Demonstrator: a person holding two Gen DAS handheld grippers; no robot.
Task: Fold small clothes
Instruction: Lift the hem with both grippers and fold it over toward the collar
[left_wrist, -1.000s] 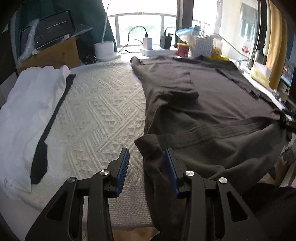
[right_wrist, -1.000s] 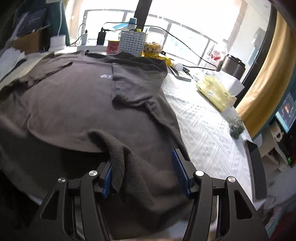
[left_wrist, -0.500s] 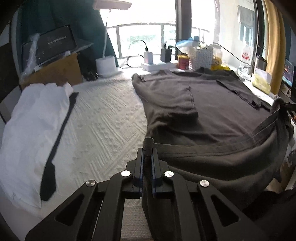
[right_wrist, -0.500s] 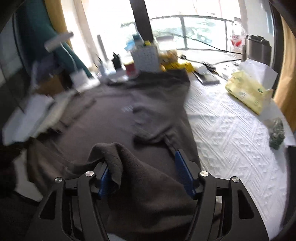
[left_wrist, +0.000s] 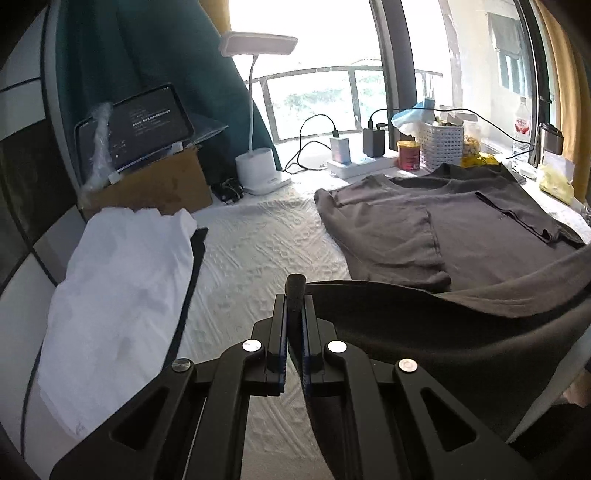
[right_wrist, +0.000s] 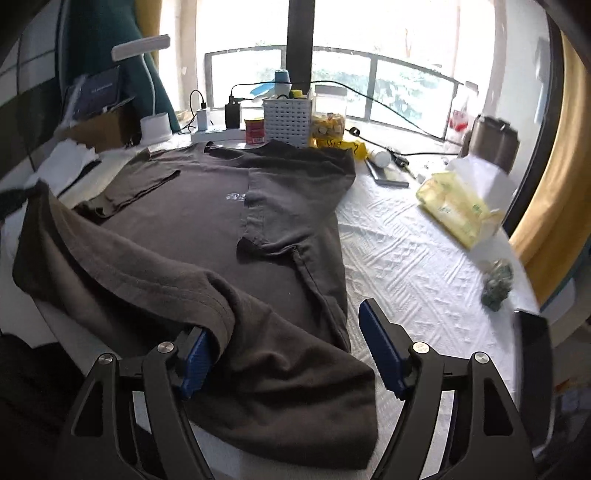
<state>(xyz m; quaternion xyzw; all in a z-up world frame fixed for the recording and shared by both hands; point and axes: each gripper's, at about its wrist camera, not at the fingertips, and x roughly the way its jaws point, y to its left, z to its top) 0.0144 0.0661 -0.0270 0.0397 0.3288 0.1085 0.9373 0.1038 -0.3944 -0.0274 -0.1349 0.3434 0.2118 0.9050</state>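
One dark grey T-shirt (right_wrist: 207, 221) lies flat on the white quilted counter (right_wrist: 406, 258), collar toward the window, long axis running away from the cameras, both sleeves folded inward. Compared with a second ago, its near hem is lifted at the left corner. Left gripper (left_wrist: 294, 321) angles downward, jaws clamped on that hem. Right gripper (right_wrist: 291, 354) also tilts down, jaws opening wide, cloth draped over one pad.

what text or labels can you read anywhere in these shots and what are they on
None of the text can be read.
Tablet screen: pale lines of text, too small.
Dark t-shirt: small white chest print, blurred.
Red can: label blurred.
Clear bottle: red label, too small.
Yellow packet: green marks, blurred.
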